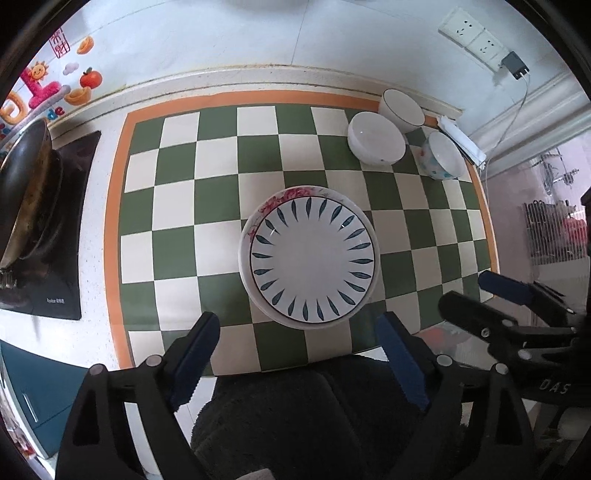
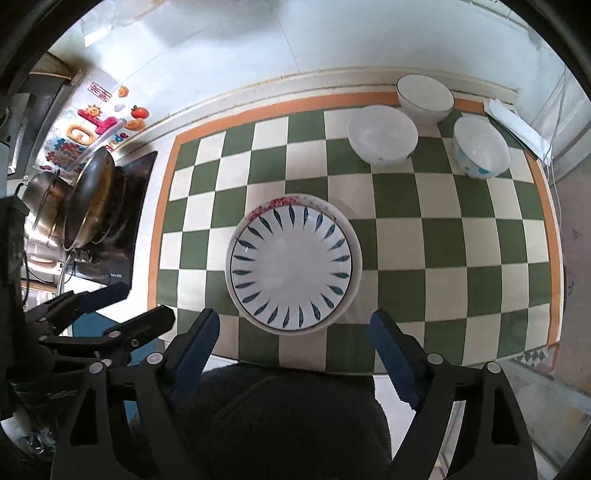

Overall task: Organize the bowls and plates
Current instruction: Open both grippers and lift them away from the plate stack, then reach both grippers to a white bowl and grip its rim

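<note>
A white plate with blue leaf marks lies stacked on a red-flowered plate in the middle of the checkered mat. Three bowls stand at the mat's far right: a plain white bowl, a dark-rimmed bowl and a blue-patterned bowl. My left gripper is open and empty, held above the mat's near edge. My right gripper is open and empty beside it, and it also shows in the left wrist view.
The green and white checkered mat has an orange border. A stove with a wok stands to the left. A wall with sockets runs behind. A white folded thing lies by the bowls.
</note>
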Motion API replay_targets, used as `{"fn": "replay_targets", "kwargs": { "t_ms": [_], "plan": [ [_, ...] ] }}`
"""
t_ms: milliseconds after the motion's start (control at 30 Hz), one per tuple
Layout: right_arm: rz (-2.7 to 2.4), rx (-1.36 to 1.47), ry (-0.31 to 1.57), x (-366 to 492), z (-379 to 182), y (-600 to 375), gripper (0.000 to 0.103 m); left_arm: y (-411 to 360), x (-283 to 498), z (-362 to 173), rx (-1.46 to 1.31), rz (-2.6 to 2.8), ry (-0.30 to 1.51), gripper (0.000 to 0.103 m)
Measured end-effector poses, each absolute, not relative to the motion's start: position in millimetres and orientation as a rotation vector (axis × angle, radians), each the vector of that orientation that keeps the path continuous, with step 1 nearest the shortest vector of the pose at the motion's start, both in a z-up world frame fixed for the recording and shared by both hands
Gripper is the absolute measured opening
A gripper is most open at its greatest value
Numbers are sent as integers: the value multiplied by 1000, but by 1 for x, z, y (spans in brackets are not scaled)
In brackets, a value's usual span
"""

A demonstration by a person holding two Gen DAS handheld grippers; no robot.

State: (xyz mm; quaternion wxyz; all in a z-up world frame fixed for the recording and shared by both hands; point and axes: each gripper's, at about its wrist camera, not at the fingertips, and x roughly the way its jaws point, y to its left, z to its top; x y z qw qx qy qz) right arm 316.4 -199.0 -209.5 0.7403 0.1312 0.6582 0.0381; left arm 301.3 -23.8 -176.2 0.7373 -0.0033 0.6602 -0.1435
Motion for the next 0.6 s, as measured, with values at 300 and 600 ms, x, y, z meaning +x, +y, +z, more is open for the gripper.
{"fn": "replay_targets", "kwargs": {
  "t_ms": [300, 600],
  "plan": [
    [39, 381, 1421, 316, -210, -204, 88, -21, 321, -173, -1, -362, 1415, 90],
    [-5, 478, 1276, 373, -219, -269, 88, -68, 396, -174, 13, -313, 1289, 90]
  ]
}}
